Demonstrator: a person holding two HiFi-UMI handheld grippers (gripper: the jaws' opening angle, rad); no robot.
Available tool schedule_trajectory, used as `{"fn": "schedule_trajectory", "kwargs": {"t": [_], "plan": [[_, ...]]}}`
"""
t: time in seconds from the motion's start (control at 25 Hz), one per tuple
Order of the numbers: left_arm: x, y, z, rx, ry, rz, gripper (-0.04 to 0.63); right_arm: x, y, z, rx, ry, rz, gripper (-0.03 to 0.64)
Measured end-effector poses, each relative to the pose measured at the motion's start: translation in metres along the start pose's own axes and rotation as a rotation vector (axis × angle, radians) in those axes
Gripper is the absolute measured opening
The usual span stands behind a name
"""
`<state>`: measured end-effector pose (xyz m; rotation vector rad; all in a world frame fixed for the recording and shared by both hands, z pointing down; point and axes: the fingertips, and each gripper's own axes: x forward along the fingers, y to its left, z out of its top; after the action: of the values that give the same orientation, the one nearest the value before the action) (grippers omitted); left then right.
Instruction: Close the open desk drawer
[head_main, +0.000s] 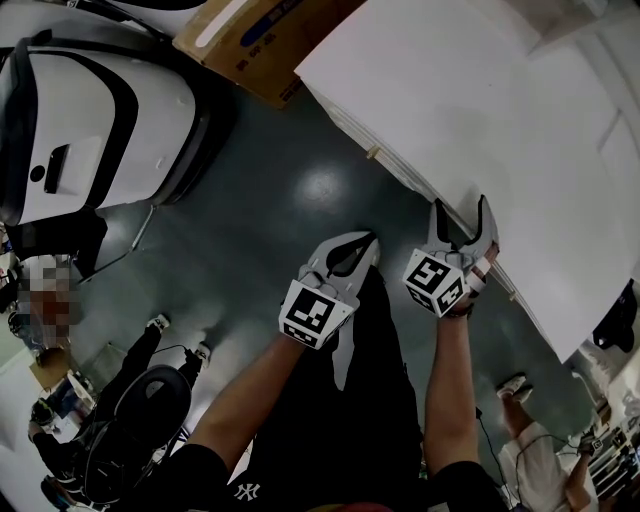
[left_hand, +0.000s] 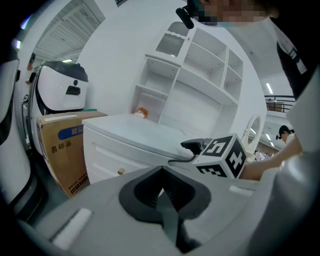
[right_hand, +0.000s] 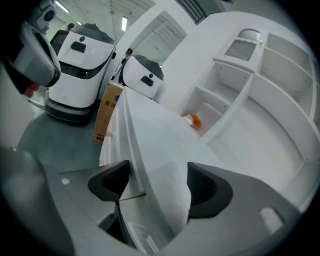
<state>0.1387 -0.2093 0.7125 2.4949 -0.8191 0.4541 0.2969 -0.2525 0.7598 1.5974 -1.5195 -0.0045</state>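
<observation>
Right claw (head_main: 462, 208) gapes wide astride the counter's (head_main: 480, 110) front edge, gripping nothing — poised to push, I'd say — while the left claw (head_main: 366, 243) hangs back, shut and empty.

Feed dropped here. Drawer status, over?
Left gripper shut, empty, off the desk. Right gripper open, straddling its front edge. Drawer front looks flush, likely closed. No obstruction seen.
</observation>
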Motion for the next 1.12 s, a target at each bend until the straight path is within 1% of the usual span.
{"fn": "schedule_trajectory", "kwargs": {"t": [0.36,0.44,0.52,0.64,0.72,0.84,0.92,1.12], "plan": [[0.005,0.0,0.008,-0.001,-0.015,-0.009,0.0,0.004,-0.002,0.001,-0.014,0.02,-0.021,0.38],[0.003,0.0,0.009,0.0,-0.018,-0.011,0.0,0.003,0.0,0.001,-0.017,0.025,-0.022,0.368],[0.001,-0.003,0.011,0.001,-0.021,-0.017,0.0,0.0,0.005,0.002,-0.018,0.025,-0.015,0.331],[-0.002,-0.008,0.018,-0.001,-0.03,-0.032,0.001,-0.012,0.009,0.009,0.009,0.008,0.017,0.237],[-0.007,-0.012,0.026,-0.005,-0.031,-0.041,0.0,-0.025,0.011,0.016,0.056,0.0,0.052,0.171],[-0.021,-0.019,0.04,-0.019,-0.031,-0.051,0.0,-0.051,0.009,0.03,0.203,-0.012,0.114,0.126],[-0.033,-0.022,0.05,-0.024,-0.032,-0.053,0.002,-0.071,0.008,0.045,0.275,-0.038,0.148,0.102],[-0.073,-0.04,0.077,-0.014,-0.049,-0.062,0.0,-0.132,0.008,0.087,0.374,-0.126,0.215,0.031]]}}
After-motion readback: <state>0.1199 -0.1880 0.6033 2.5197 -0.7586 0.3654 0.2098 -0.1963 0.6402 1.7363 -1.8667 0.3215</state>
